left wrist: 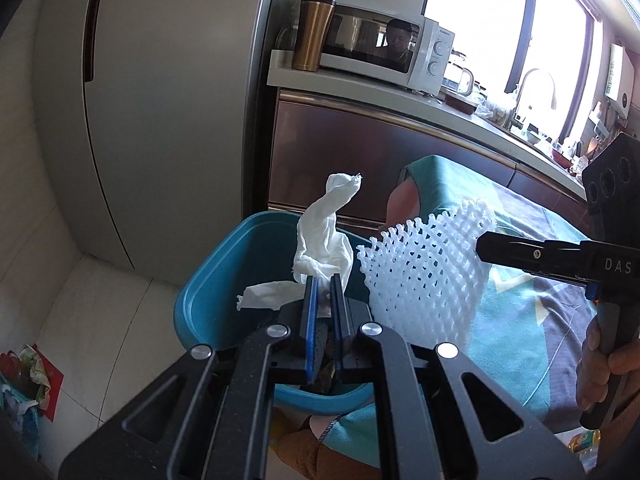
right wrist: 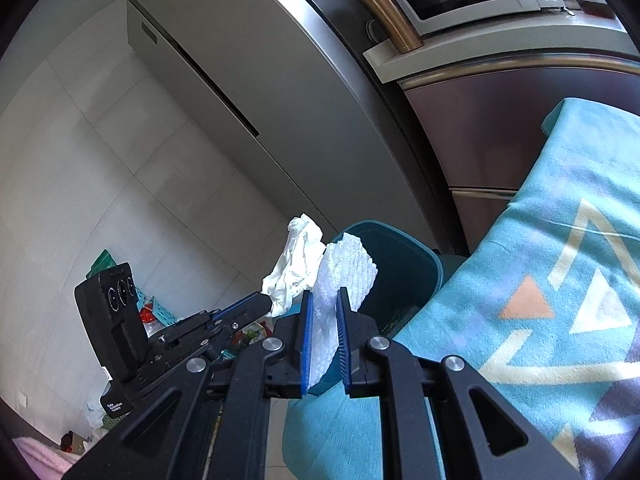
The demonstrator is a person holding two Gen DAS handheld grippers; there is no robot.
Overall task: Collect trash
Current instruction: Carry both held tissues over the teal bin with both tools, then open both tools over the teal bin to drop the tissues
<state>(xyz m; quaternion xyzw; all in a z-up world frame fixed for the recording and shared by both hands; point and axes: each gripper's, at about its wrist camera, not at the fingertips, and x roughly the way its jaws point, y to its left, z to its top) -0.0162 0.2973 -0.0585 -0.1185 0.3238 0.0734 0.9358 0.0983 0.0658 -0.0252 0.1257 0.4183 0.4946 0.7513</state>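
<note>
My left gripper [left wrist: 325, 280] is shut on a crumpled white tissue [left wrist: 324, 236] and holds it over the open blue trash bin [left wrist: 212, 280]. Another white tissue [left wrist: 260, 294] lies at the bin's rim. My right gripper [right wrist: 325, 300] is shut on a white foam net sleeve [right wrist: 348, 268] and holds it above the same bin [right wrist: 404, 264]. In the left wrist view the right gripper [left wrist: 482, 250] comes in from the right, with the foam net [left wrist: 424, 272] next to the tissue. In the right wrist view the left gripper [right wrist: 266, 302] holds the tissue [right wrist: 298, 268] just left of the net.
A table with a teal patterned cloth [right wrist: 540, 280] is right of the bin. A grey fridge [left wrist: 160, 100] and a counter with a microwave [left wrist: 384, 44] and a copper tumbler [left wrist: 312, 32] stand behind. Bags and baskets of clutter [right wrist: 148, 312] sit on the tiled floor to the left.
</note>
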